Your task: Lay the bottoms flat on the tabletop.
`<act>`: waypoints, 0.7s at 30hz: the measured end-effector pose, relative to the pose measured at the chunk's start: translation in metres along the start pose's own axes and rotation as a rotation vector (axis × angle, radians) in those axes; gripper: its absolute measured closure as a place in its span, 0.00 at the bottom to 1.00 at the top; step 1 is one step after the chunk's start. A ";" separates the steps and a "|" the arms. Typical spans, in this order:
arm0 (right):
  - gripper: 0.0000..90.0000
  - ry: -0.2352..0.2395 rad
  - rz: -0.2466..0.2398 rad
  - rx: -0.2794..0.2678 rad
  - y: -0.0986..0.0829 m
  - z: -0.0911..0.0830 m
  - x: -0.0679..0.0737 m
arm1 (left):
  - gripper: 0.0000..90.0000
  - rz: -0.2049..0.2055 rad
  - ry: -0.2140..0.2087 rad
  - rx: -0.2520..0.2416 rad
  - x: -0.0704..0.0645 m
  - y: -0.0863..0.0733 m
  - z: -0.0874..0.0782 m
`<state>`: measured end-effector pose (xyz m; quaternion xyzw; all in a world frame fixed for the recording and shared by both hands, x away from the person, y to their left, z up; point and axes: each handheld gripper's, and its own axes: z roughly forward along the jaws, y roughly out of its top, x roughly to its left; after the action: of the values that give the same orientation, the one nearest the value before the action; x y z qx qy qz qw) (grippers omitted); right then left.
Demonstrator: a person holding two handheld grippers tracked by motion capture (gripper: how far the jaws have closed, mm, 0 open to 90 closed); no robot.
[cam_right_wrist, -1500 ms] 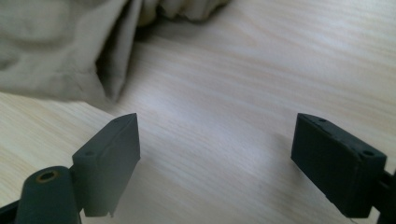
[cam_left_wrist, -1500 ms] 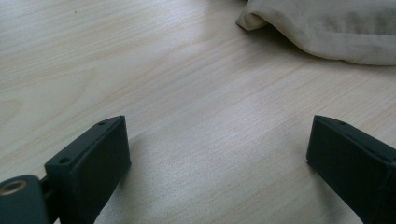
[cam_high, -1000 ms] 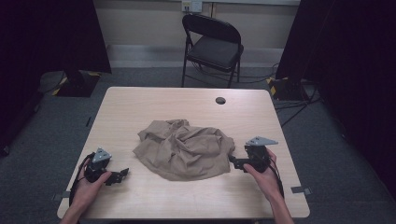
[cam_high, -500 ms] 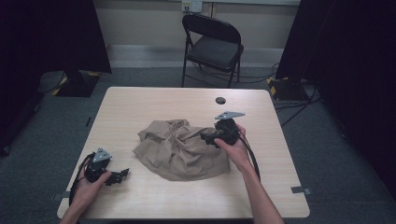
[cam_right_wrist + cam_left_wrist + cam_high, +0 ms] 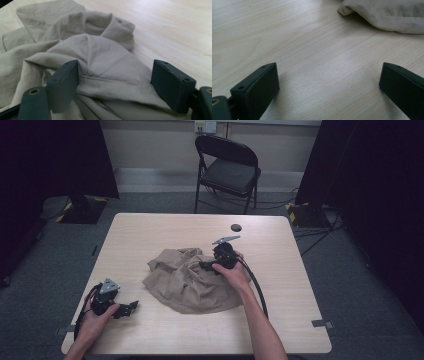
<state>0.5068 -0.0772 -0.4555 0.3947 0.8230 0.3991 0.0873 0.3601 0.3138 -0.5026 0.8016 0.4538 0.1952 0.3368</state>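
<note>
1. My right gripper [image 5: 206, 265] sits on the upper right part of the crumpled tan cloth [image 5: 187, 282], which lies in a heap near the middle of the table [image 5: 150, 230].
2. In the right gripper view its jaws stand wide apart, with a raised fold of the cloth [image 5: 110, 72] and a stitched seam lying between them. The left jaw touches the fabric; the right jaw stands clear of the fold, so nothing is clamped.
3. My right hand [image 5: 232, 272] rests over the cloth's right edge, and the gripper's cable [image 5: 255, 285] trails back along my forearm.
4. My left gripper [image 5: 131, 308] lies low on the bare table near the front left corner, apart from the cloth, held in my left hand [image 5: 95, 320].
5. In the left gripper view its jaws are also spread wide over plain wood, with the cloth's edge [image 5: 387, 15] farther off at the upper right.
6. A black folding chair [image 5: 227, 170] stands beyond the table's far edge, and a small dark round thing [image 5: 236, 227] lies near that edge.
</note>
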 end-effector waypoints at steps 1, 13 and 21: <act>0.25 0.016 0.002 0.002 -0.002 0.003 0.000 | 0.02 -0.002 0.000 -0.002 0.000 0.000 0.000; 0.75 -0.035 -0.027 0.007 -0.022 0.007 0.007 | 0.02 0.002 0.001 0.001 0.000 0.000 0.000; 0.84 -0.005 -0.022 -0.066 -0.027 -0.023 0.006 | 0.02 0.002 0.001 0.001 0.000 0.000 0.000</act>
<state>0.4765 -0.0961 -0.4591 0.3836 0.8135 0.4240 0.1064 0.3601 0.3138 -0.5026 0.8020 0.4535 0.1957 0.3359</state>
